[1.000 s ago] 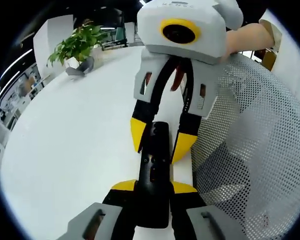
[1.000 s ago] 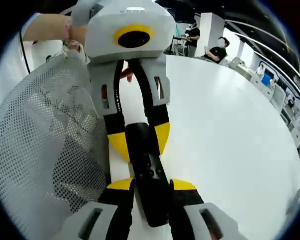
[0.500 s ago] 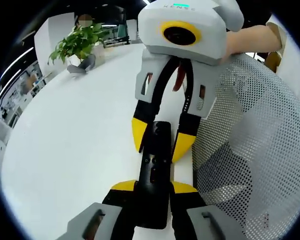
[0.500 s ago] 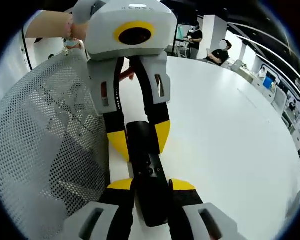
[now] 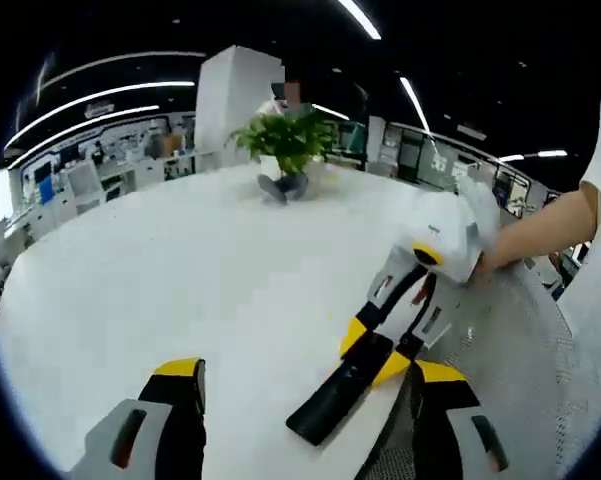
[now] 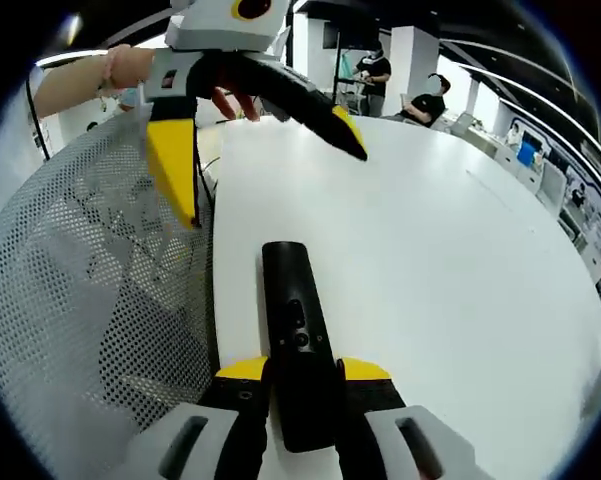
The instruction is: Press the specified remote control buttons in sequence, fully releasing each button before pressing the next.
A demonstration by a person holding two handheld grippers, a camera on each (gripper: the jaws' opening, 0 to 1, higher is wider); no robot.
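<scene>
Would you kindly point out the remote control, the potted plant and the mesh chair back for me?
remote control (image 6: 292, 330): right gripper view, on its button area.
potted plant (image 5: 288, 140): left gripper view, on its green leaves.
mesh chair back (image 6: 90, 290): right gripper view, on the perforated mesh.

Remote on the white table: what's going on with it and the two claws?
A person works two handheld claws over a white table. The right claw is shut on the near end of the black remote, pinning it by the table edge next to a mesh chair back. The left claw hangs open above the remote, not touching it, so no button is being pressed.
</scene>
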